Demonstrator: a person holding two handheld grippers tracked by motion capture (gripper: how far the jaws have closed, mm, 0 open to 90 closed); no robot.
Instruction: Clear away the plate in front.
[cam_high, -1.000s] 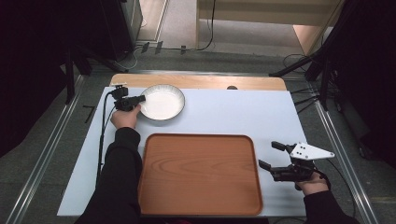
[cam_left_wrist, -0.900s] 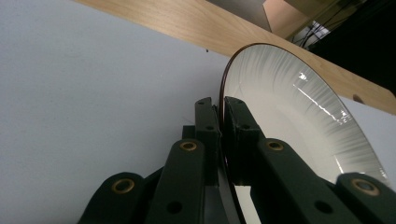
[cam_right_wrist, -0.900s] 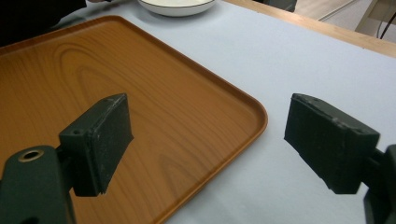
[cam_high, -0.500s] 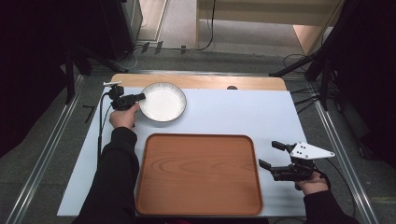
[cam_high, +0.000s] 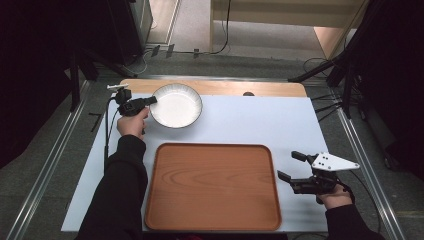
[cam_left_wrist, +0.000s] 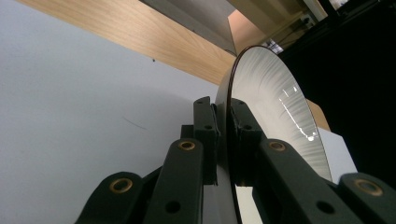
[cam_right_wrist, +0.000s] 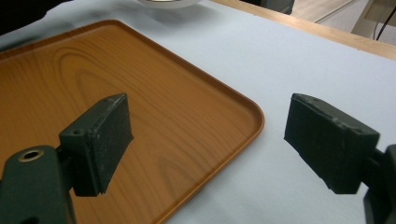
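A white plate (cam_high: 177, 104) with a dark rim sits at the back left of the pale table sheet. My left gripper (cam_high: 150, 101) is shut on the plate's left rim; in the left gripper view the plate (cam_left_wrist: 275, 107) stands edge-on between the two closed jaws of the left gripper (cam_left_wrist: 223, 135). An empty wooden tray (cam_high: 212, 185) lies at the front centre. Right of the tray, my right gripper (cam_high: 292, 166) hovers open with nothing in it. In the right gripper view, the right gripper (cam_right_wrist: 208, 135) frames the tray's (cam_right_wrist: 93, 79) rounded corner.
A wooden strip (cam_high: 260, 89) runs along the table's far edge, with a small dark mark (cam_high: 248, 93) on it. Metal rails (cam_high: 365, 160) border both sides. Cables and stand legs lie on the floor beyond. Bare sheet (cam_high: 260, 120) spreads between plate and tray.
The left gripper and the plate have shifted slightly toward the back right. The right gripper has stayed in place, open.
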